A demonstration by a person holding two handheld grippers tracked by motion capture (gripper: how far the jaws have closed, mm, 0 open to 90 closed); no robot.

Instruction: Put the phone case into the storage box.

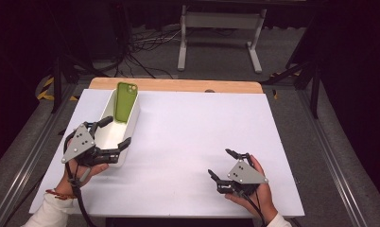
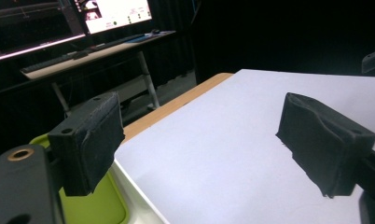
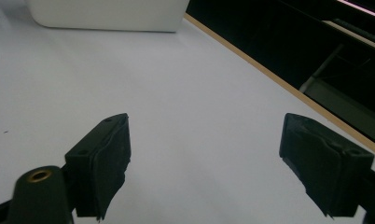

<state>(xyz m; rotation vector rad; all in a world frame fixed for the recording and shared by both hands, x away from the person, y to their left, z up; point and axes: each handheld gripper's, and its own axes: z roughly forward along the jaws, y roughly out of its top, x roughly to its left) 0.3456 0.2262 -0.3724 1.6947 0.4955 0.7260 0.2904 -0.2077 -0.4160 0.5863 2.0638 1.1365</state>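
Green phone (image 1: 125, 102) in white bin (image 1: 133, 124); left hand-held gripper (image 1: 116, 132) agape astride bin; right hand-held gripper (image 1: 221, 164) agape, apart.

The tray (image 1: 131, 124) sat at the left of the bench (image 1: 202, 142), the phone (image 1: 125, 101) leaning in its far end; left gripper (image 1: 116, 132) straddled its near end, right gripper (image 1: 223, 164) lower right.

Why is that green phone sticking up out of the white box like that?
The green phone leans tilted against the far end of the white box, its top poking above the rim rather than lying flat. Nothing looks spilled or broken. The left gripper is open around the box's near end.
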